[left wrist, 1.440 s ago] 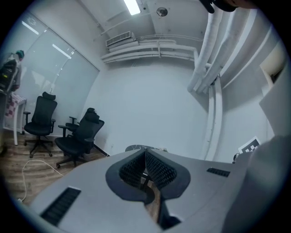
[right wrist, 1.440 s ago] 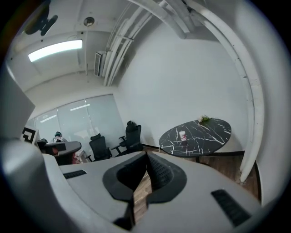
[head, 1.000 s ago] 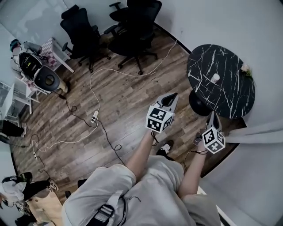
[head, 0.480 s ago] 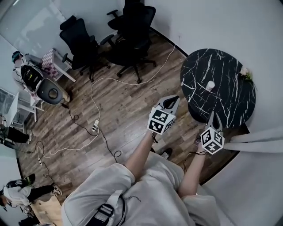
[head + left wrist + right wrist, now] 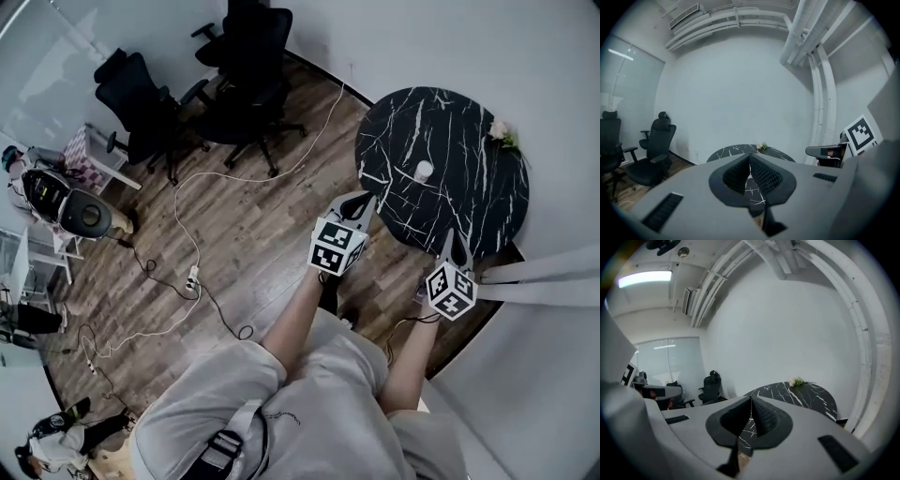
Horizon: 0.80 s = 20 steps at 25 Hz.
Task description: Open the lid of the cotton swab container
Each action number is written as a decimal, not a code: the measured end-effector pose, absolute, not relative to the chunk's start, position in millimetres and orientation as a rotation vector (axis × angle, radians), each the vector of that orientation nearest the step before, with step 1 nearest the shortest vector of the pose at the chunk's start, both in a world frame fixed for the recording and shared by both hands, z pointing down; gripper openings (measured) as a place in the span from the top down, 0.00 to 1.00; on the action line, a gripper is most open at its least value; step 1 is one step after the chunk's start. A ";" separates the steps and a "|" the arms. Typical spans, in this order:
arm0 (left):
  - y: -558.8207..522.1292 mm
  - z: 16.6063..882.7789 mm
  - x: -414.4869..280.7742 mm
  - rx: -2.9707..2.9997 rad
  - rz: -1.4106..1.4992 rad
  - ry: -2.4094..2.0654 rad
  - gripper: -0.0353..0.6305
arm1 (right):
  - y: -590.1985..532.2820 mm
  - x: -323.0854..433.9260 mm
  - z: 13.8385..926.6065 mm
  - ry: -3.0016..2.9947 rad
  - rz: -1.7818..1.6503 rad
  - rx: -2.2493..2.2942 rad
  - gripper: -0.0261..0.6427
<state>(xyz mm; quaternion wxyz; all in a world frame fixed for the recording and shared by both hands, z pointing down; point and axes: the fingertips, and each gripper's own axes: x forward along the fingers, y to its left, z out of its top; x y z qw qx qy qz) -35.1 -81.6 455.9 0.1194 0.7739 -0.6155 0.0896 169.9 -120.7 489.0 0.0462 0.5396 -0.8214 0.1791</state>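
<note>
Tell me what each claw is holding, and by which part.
Nothing is held: the left claw and the right claw are both shut and empty.

The person holds both bare arms out in front, the left forearm point(image 5: 298, 317) and the right forearm point(image 5: 410, 361) running side by side and a little apart. The left gripper point(image 5: 359, 199), with its marker cube point(image 5: 336, 247) facing up, has its jaws pressed together on nothing. The right gripper point(image 5: 448, 236) is likewise closed and empty, and both point forward, tilted slightly down.
</note>
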 end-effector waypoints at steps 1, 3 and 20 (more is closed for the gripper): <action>-92.0 454.1 -34.1 2.280 0.269 -1.792 0.91 | -128.6 172.1 488.2 -2.489 0.526 1.659 0.91; -117.3 450.8 -32.9 2.321 0.300 -1.784 0.91 | -145.1 178.2 484.8 -2.459 0.488 1.691 0.91; -295.5 602.8 -17.3 2.351 0.585 -1.421 0.91 | -272.0 162.8 513.0 -2.248 0.515 1.769 0.91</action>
